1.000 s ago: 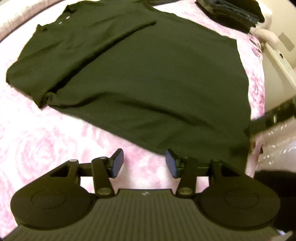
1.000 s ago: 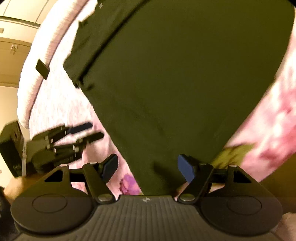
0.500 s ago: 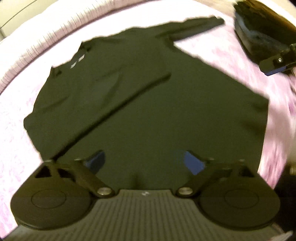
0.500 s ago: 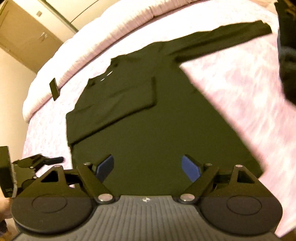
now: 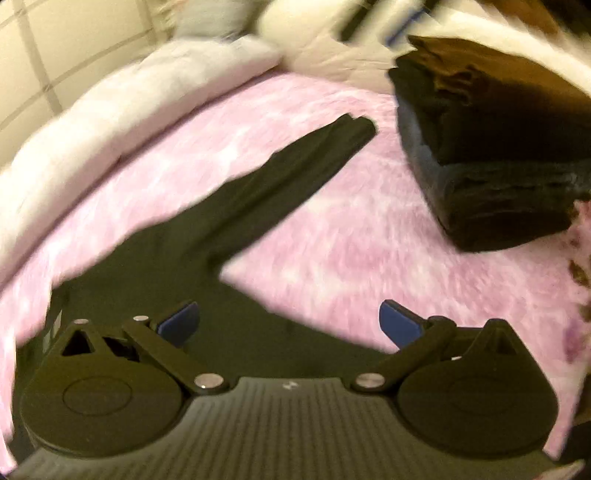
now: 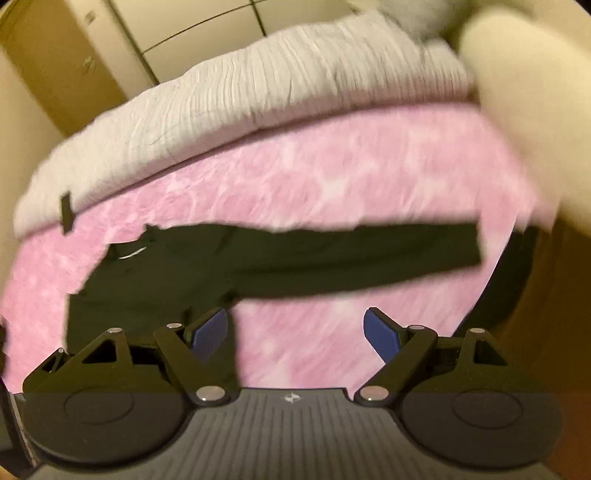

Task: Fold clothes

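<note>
Both views motion-blurred. Bed takes up most of each frame: pink mottled bedspread (image 6: 332, 177) across the middle, with a white ribbed blanket (image 6: 240, 96) bunched along its far edge, upper centre of the right wrist view and upper left of the left wrist view (image 5: 92, 129). Behind the bed, cream panelled wall (image 6: 192, 22) with dark seam lines, top of frame. Tan wooden cupboard door (image 6: 62, 66) in the upper left of the right wrist view. Pale blurred pillow-like shape (image 6: 524, 92) at upper right. Lighting warm, yellowish, indoor.
</note>
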`<state>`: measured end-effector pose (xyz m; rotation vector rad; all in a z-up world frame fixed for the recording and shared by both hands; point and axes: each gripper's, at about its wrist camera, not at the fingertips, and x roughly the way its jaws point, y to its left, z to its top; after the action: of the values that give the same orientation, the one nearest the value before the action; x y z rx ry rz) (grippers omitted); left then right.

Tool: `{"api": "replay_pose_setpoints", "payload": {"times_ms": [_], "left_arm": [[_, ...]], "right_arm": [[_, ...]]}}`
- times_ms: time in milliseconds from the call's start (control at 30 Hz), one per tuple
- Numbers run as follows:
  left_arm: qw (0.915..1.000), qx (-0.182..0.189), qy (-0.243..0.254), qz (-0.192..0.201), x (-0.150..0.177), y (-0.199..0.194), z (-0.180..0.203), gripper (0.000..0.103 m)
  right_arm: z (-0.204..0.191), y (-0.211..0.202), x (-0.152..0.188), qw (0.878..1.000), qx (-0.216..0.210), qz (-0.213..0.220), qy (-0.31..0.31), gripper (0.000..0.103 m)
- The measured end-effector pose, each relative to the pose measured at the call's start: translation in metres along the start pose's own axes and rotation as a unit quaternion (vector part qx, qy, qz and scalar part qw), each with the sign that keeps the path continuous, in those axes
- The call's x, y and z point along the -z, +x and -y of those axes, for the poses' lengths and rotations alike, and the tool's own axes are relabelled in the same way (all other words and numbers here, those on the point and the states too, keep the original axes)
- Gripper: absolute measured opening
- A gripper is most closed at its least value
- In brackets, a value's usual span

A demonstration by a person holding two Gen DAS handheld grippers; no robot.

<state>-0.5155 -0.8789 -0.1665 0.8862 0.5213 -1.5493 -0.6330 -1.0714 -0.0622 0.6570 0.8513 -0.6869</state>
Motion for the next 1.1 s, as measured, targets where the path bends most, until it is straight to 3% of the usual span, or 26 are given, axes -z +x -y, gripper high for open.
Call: {"api": "replay_pose_setpoints", "payload": {"times_ms": [100, 167, 233, 267, 333, 400, 500, 600, 700, 867, 967, 1000, 1100], "left_arm": [[0.9971, 0.001, 0.068, 0.034, -0.032, 0.027, 0.018, 0.102], [0.9935, 0.004, 0.101, 0.052, -0.05, 0.048, 0.027, 0.101], [0.9891, 0.005, 0.132, 0.065, -0.068, 0.072, 0.036, 0.092], [0.987, 0.002, 0.147, 0.066, -0.075, 0.087, 0.04, 0.09], [0.9836, 0.001, 0.167, 0.067, -0.094, 0.116, 0.05, 0.071], [0.9812, -0.001, 0.184, 0.059, -0.108, 0.14, 0.058, 0.063], [0.9814, -0.006, 0.183, 0.056, -0.126, 0.177, 0.071, 0.063], [0.9847, -0.007, 0.169, 0.04, -0.136, 0.207, 0.079, 0.063], [0.9858, -0.011, 0.163, 0.037, -0.141, 0.229, 0.081, 0.063], [0.9875, -0.015, 0.154, 0.03, -0.143, 0.252, 0.077, 0.064], [0.9893, -0.009, 0.144, 0.023, -0.142, 0.258, 0.073, 0.064], [0.9899, -0.007, 0.14, 0.022, -0.142, 0.257, 0.072, 0.064], [0.9913, -0.001, 0.13, 0.022, -0.142, 0.253, 0.069, 0.065]], "right_arm": [[0.01, 0.004, -0.046, 0.996, 0.03, -0.023, -0.081, 0.083], [0.024, 0.025, -0.073, 0.987, 0.054, -0.062, -0.141, 0.083], [0.039, 0.051, -0.091, 0.976, 0.065, -0.1, -0.183, 0.077], [0.048, 0.066, -0.099, 0.968, 0.07, -0.12, -0.209, 0.069], [0.064, 0.098, -0.11, 0.947, 0.078, -0.157, -0.269, 0.065], [0.081, 0.126, -0.115, 0.922, 0.069, -0.185, -0.332, 0.058], [0.112, 0.168, -0.118, 0.895, 0.035, -0.22, -0.386, 0.05], [0.143, 0.199, -0.117, 0.881, 0.013, -0.236, -0.41, 0.047], [0.173, 0.227, -0.118, 0.872, -0.006, -0.244, -0.425, 0.044], [0.207, 0.266, -0.121, 0.873, -0.029, -0.27, -0.406, 0.031], [0.211, 0.277, -0.108, 0.85, -0.04, -0.298, -0.433, 0.029], [0.214, 0.278, -0.109, 0.851, -0.047, -0.296, -0.431, 0.029], [0.227, 0.281, -0.123, 0.872, -0.061, -0.302, -0.38, 0.022]]}}
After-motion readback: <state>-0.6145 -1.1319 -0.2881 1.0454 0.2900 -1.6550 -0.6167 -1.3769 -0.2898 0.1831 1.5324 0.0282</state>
